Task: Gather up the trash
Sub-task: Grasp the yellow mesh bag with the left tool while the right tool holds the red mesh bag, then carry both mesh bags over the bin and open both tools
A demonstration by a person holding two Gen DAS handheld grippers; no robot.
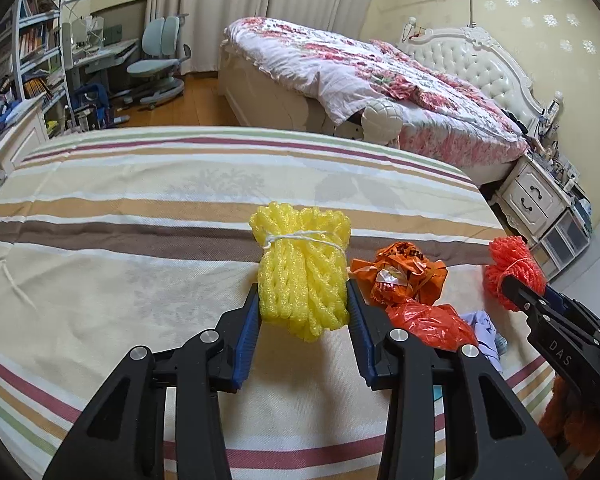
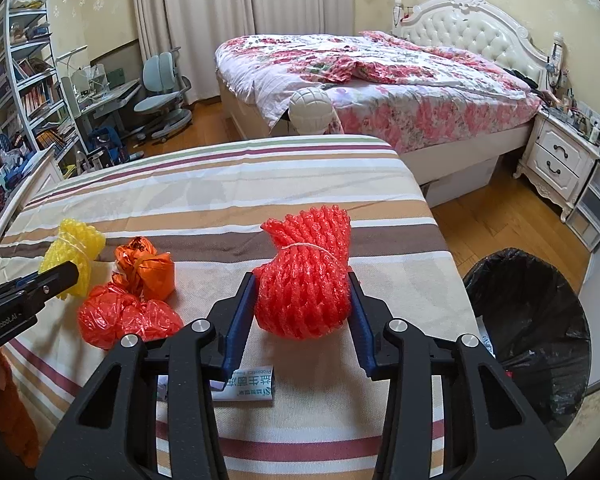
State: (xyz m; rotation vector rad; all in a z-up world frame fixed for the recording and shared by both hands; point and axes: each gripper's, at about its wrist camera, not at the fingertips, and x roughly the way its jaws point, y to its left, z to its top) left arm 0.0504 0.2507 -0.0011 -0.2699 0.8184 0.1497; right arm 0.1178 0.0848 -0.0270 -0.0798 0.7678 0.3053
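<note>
Left wrist view: striped cloth (image 1: pixel 140 208) spread wide and bare to the left and ahead, far edge rounding off toward wooden floor (image 1: pixel 188 100). Right edge close by, dropping beside nightstand (image 1: pixel 536 196). Flowered bed (image 1: pixel 364 76) beyond, well apart, with a pale ball (image 1: pixel 382 118) at its near side. Desk chair (image 1: pixel 160 60) and bookshelf (image 1: pixel 32 40) far left.

Right wrist view: cloth's right edge just beside the grip, then open floor, then black-lined bin (image 2: pixel 528 328) low at right, mouth open, near the cloth's corner.

Between the two grips, on the cloth: orange bag (image 1: pixel 400 276) knotted, red bag (image 1: pixel 432 326) just in front of it, touching or nearly so. White packet (image 2: pixel 244 388) with printed text lying flat under the right gripper's left finger; a pale scrap (image 1: pixel 486 332) past the red bag.

Left gripper (image 1: pixel 304 312) angled down toward the cloth, blue pads pressed on both sides of yellow net (image 1: pixel 302 272), bundle tied with white string, upright, top fanned above the pads. Whether its lower end touches the cloth: cannot tell.

Right gripper (image 2: pixel 302 308) likewise angled down, pads clamped on red net (image 2: pixel 304 280), tied the same way, upright between the fingers, over the cloth near its right edge.

Both grippers side by side, apart, bags between.
</note>
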